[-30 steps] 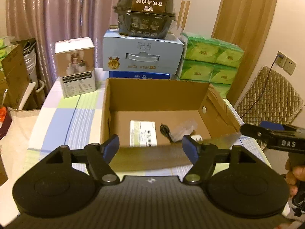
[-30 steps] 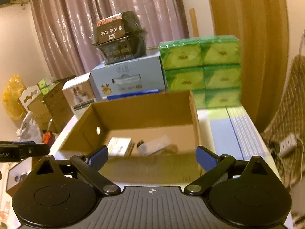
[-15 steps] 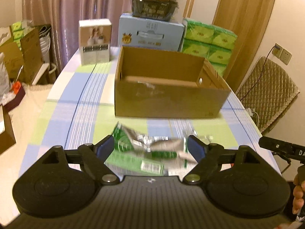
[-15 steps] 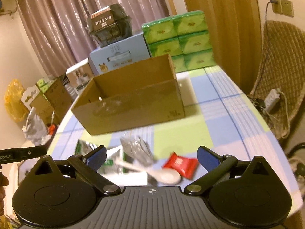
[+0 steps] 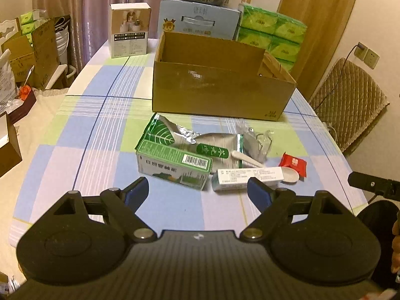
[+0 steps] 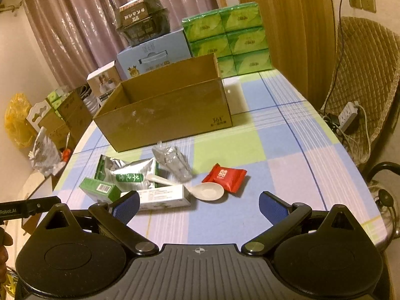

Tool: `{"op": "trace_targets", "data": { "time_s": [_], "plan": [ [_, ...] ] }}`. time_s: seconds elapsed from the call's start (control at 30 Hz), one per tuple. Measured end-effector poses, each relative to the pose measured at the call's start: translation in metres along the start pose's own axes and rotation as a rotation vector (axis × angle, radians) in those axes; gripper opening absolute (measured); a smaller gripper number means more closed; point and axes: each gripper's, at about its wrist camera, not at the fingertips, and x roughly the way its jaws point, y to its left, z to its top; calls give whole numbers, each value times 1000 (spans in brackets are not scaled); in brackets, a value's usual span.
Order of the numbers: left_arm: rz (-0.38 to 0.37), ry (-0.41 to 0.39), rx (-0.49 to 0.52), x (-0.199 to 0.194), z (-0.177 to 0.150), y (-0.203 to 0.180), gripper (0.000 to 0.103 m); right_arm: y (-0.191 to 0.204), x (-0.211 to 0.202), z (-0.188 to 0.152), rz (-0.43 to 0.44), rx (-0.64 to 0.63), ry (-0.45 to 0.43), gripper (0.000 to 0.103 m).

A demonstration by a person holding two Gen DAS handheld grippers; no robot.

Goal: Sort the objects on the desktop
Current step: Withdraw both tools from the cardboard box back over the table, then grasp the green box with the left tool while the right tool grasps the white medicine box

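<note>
A small pile lies on the checked tablecloth in front of an open cardboard box [image 5: 217, 92] [image 6: 162, 115]. It holds a green carton [image 5: 175, 165] [image 6: 100, 188], a silver-green foil pouch [image 5: 210, 142] [image 6: 130, 172], a long white carton [image 5: 247, 175] [image 6: 162, 196], a white spoon [image 5: 287, 173] [image 6: 207, 191], a red packet [image 5: 293, 163] [image 6: 225, 176] and a clear wrapper [image 5: 255, 140] [image 6: 175, 162]. My left gripper [image 5: 197, 187] hovers open just short of the cartons. My right gripper [image 6: 198, 201] stands open near the spoon. Both are empty.
Behind the cardboard box stand green tissue packs [image 5: 272, 32], a light blue carton [image 5: 197, 22] with a dark food container [image 6: 142, 20] on top, and a white box [image 5: 130, 30]. A padded chair [image 6: 362, 75] and a power strip [image 6: 347, 115] are to the right. Boxes crowd the floor at left.
Both grippers have drawn back from over the cardboard box toward the table's near edge, bringing the pile into view. The left jaws have spread wider.
</note>
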Motion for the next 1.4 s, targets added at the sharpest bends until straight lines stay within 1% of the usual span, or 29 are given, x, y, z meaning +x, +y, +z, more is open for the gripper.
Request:
{"op": "trace_targets", "data": {
  "time_s": [0.23, 0.33, 0.4, 0.5, 0.63, 0.7, 0.77, 0.9, 0.97, 1.03, 1.1, 1.23, 1.3, 1.37, 1.4],
  "plan": [
    [4, 16, 21, 1, -5, 3, 85, 8, 6, 0, 17, -36, 17, 99],
    [7, 25, 67, 2, -5, 4, 87, 15, 11, 3, 33, -88, 37, 99],
    [4, 31, 117, 3, -4, 4, 88, 21, 15, 6, 47, -148, 59, 99],
    [-25, 46, 211, 5, 1, 4, 90, 31, 26, 10, 91, -261, 110, 99],
    [-63, 90, 386, 14, 6, 1, 91, 48, 42, 12, 169, -436, 190, 99],
    [-81, 110, 453, 20, 8, 1, 91, 55, 50, 11, 196, -526, 213, 99],
    [-82, 131, 518, 28, 11, 1, 91, 62, 58, 12, 216, -598, 227, 99],
    [-107, 126, 692, 38, 13, 0, 91, 73, 79, 12, 229, -748, 256, 99],
    [-120, 119, 771, 44, 15, 0, 91, 79, 89, 10, 254, -824, 272, 99],
    [-123, 128, 832, 52, 18, 0, 92, 84, 101, 7, 293, -882, 295, 99],
    [-110, 142, 901, 62, 19, 2, 97, 87, 112, 4, 317, -934, 318, 99],
    [-123, 188, 1055, 85, 17, 5, 97, 93, 132, 0, 342, -1047, 342, 98],
    [-137, 195, 1117, 95, 15, 5, 97, 96, 142, -2, 351, -1091, 359, 93],
    [-144, 172, 1181, 102, 12, 6, 97, 97, 151, -5, 367, -1130, 379, 89],
    [-147, 173, 1204, 106, 12, 6, 97, 98, 155, -6, 372, -1142, 390, 87]
  ]
}}
